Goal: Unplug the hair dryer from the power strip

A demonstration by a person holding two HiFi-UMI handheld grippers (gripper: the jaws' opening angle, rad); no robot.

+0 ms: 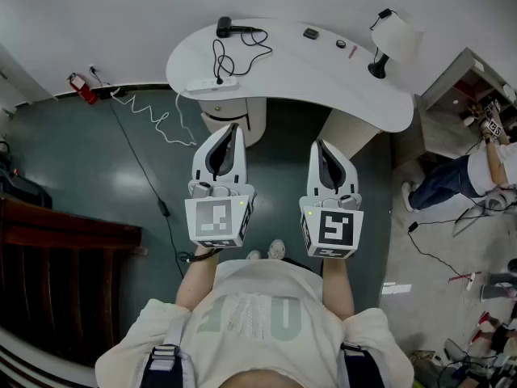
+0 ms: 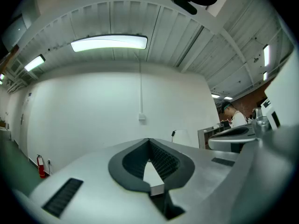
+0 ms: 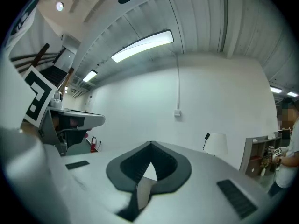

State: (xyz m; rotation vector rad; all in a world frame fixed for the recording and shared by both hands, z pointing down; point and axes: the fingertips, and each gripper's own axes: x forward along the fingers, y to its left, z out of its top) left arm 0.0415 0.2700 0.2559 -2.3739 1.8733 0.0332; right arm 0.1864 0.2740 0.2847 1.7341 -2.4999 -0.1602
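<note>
In the head view a black hair dryer [image 1: 226, 28] lies at the far left end of a curved white table [image 1: 323, 83]. Its black cord [image 1: 220, 57] loops down to a white power strip [image 1: 212, 85] at the table's near edge, where the plug sits in a socket. My left gripper [image 1: 233, 128] and right gripper [image 1: 321, 145] are held side by side in front of me, level, both shut and empty, well short of the table. The left tip points roughly toward the strip. Neither gripper view shows the dryer or the strip: the left jaws [image 2: 149, 141] and right jaws [image 3: 151, 144] meet against a white wall.
A white lamp [image 1: 393, 39] and small items [image 1: 311, 33] stand on the table's right part. A red fire extinguisher [image 1: 82, 88] and a white coiled cable [image 1: 157, 115] are on the floor at left, dark wooden furniture [image 1: 56, 273] nearer. A person [image 1: 460, 176] stands at the right by shelves.
</note>
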